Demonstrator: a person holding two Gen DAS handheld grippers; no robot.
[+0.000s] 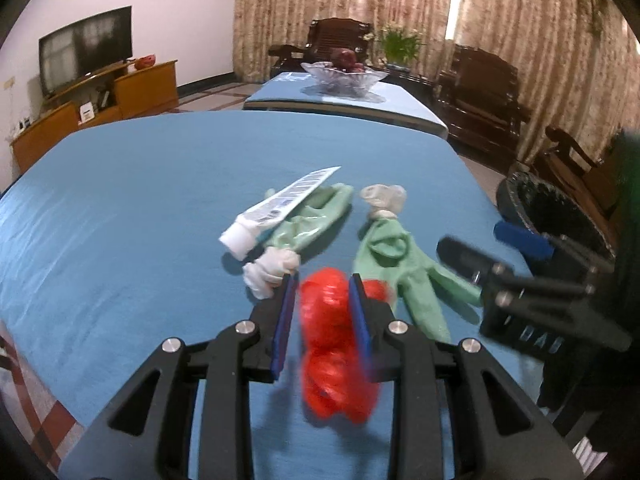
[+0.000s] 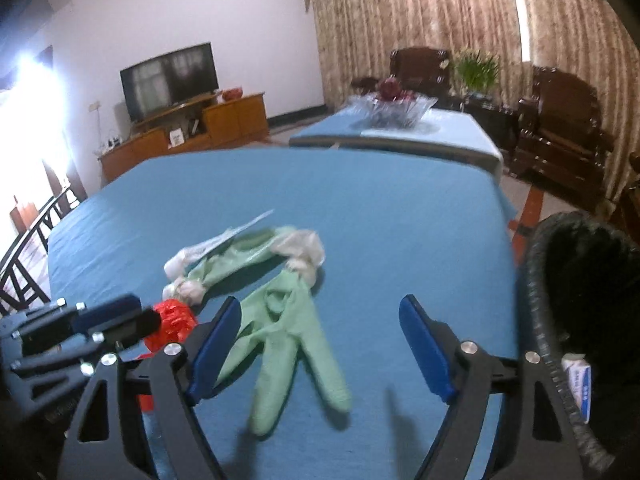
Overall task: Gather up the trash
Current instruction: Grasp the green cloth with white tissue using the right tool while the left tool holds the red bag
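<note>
Left gripper: blue pads narrowed onto a crumpled red plastic bag, jaws pressing it on both sides; the bag bulges out below and behind the pads (motion blur, so contact on the left pad is hard to confirm exactly). In the right wrist view the same gripper shows at far left with the red bag at its tip.

Right gripper: jaws spread wide, nothing between the pads, held above the blue tablecloth. The near green glove lies flat under and beside its left pad, fingers pointing toward the camera. In the left wrist view the right gripper sits at right, blurred.

Other trash on the cloth: second green glove with a white toothpaste tube lying across it, cap toward the near-left; a white wad of tissue just beside the tube cap and close to the left gripper's left pad; another whitish crumpled piece at the cuff of the near glove.

Black-lined trash bin stands off the table's right edge, just beside the right gripper; a white-and-blue box sits inside it.

Background: glass fruit bowl on a second table, TV on a wooden cabinet, dark wooden chairs, curtains.
</note>
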